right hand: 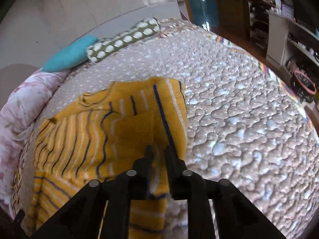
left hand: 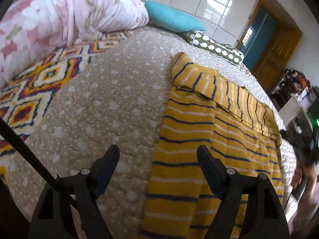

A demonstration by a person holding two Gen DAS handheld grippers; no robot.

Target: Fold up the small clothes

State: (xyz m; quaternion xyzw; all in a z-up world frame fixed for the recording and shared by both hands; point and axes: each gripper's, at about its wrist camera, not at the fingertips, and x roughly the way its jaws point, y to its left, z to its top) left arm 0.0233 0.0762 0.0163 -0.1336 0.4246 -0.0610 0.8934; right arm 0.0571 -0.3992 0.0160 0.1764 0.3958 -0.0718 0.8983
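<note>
Right gripper [right hand: 158, 149] pinches striped yellow garment [right hand: 103, 125]; left gripper [left hand: 158, 155] spread, empty. No legible writing. Patterned rug [left hand: 30, 91]: left view only.

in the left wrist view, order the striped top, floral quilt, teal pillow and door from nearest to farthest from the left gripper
1. Striped top, partly under the open jaws of the left gripper, spreading right.
2. Floral quilt, bunched at upper left.
3. Teal pillow, beyond the quilt at the bed's far end.
4. Door, far upper right, past the bed.
</note>
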